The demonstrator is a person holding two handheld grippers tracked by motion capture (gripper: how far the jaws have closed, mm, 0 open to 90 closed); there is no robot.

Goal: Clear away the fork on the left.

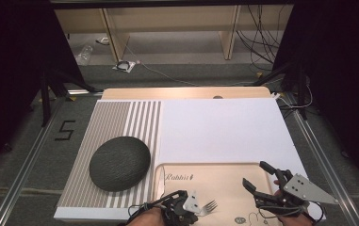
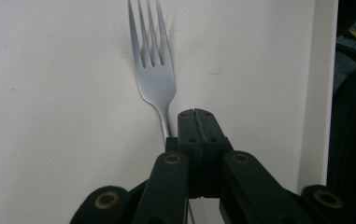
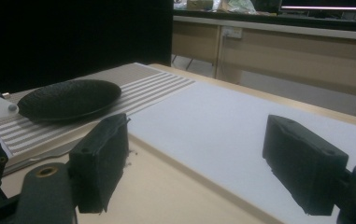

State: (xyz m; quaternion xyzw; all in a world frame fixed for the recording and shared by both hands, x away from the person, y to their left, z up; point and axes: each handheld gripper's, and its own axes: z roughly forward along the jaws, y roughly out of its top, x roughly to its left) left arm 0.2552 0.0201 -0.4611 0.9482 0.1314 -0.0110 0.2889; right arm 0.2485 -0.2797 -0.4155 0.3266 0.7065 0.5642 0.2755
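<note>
A silver fork [image 1: 209, 206] lies on a beige tray [image 1: 219, 176] at the table's near edge, tines pointing right. My left gripper [image 1: 197, 207] sits just left of the tines. In the left gripper view its jaws [image 2: 196, 113] are pressed together with no gap, and the fork [image 2: 154, 79] runs under the left jaw rather than between the pads. My right gripper [image 1: 254, 173] hovers over the tray's right part, open with nothing between its fingers [image 3: 194, 163].
A dark round textured dish [image 1: 119, 163] rests on a striped placemat [image 1: 116, 117] at the left, also seen as the dish [image 3: 68, 98]. A white mat [image 1: 219, 127] covers the table's middle and right. Cables and shelving lie on the floor beyond the far edge.
</note>
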